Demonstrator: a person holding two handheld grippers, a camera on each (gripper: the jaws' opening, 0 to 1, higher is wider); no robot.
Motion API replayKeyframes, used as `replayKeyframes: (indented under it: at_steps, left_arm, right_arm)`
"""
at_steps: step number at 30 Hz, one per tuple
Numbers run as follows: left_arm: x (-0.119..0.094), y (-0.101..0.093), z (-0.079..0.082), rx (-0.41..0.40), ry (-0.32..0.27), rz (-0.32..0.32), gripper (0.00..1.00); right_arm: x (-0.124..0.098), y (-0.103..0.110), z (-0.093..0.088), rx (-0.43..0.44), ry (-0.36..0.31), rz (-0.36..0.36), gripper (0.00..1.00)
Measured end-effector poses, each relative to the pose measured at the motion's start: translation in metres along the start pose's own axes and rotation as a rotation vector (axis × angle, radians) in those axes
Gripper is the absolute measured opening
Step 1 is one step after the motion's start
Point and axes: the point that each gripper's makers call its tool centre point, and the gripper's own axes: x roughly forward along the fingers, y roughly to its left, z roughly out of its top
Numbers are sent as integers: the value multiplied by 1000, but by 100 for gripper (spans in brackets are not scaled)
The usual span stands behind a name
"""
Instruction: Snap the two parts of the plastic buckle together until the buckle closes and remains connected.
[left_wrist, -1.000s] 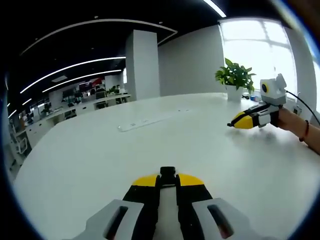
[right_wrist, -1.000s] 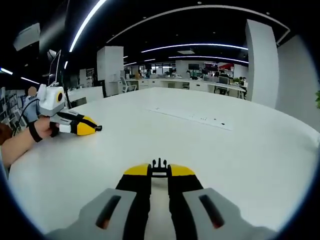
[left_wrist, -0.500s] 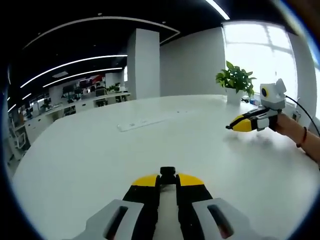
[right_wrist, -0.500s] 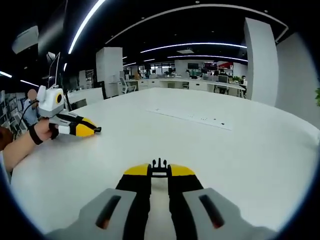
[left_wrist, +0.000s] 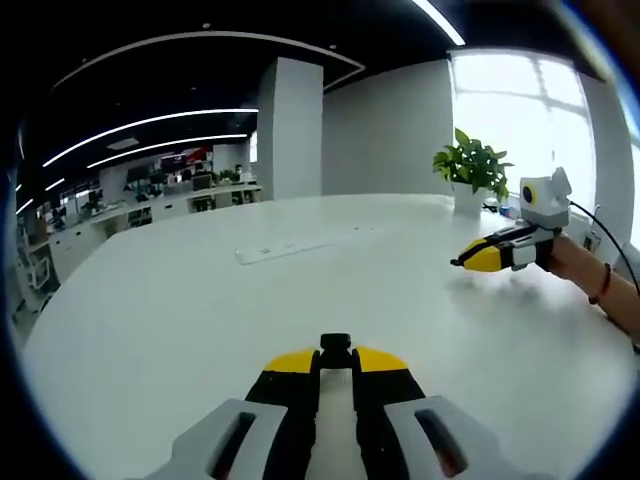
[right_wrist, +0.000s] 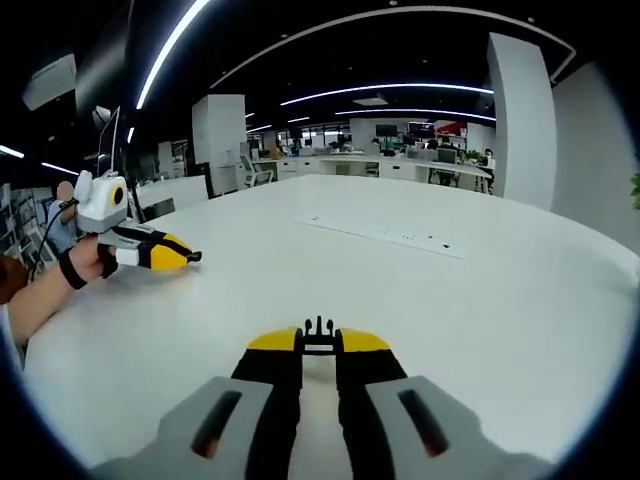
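In the left gripper view my left gripper (left_wrist: 336, 356) is shut on a small black buckle part (left_wrist: 335, 346) that sticks out past its yellow tips, just above the white table (left_wrist: 200, 300). In the right gripper view my right gripper (right_wrist: 319, 342) is shut on the other black buckle part, the pronged one (right_wrist: 319, 330). The two parts are far apart. The right gripper (left_wrist: 462, 262) appears at the right of the left gripper view, held by a hand. The left gripper (right_wrist: 195, 257) shows at the left of the right gripper view.
A long flat white strip (left_wrist: 295, 242) lies on the table's middle, also the strip (right_wrist: 385, 236) in the right gripper view. A potted plant (left_wrist: 472, 170) stands at the table's far edge by the window. Office desks and a pillar (left_wrist: 290, 130) stand beyond.
Both views have shifted only a little. In the left gripper view the right gripper has drifted slightly down and left. Both grips are unchanged.
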Motion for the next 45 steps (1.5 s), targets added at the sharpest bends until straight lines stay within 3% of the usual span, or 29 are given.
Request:
replayKeyframes:
  at_steps: [20, 27, 45]
  left_arm:
    - [-4, 0, 10, 14, -23, 16, 11]
    - [-4, 5, 22, 0, -55, 13, 11]
    - [0, 8, 22, 21, -48, 7, 11]
  right_arm:
    - [0, -4, 10, 6, -29, 3, 12]
    - [0, -2, 12, 6, -34, 8, 12]
    - [-8, 12, 7, -3, -33, 19, 12]
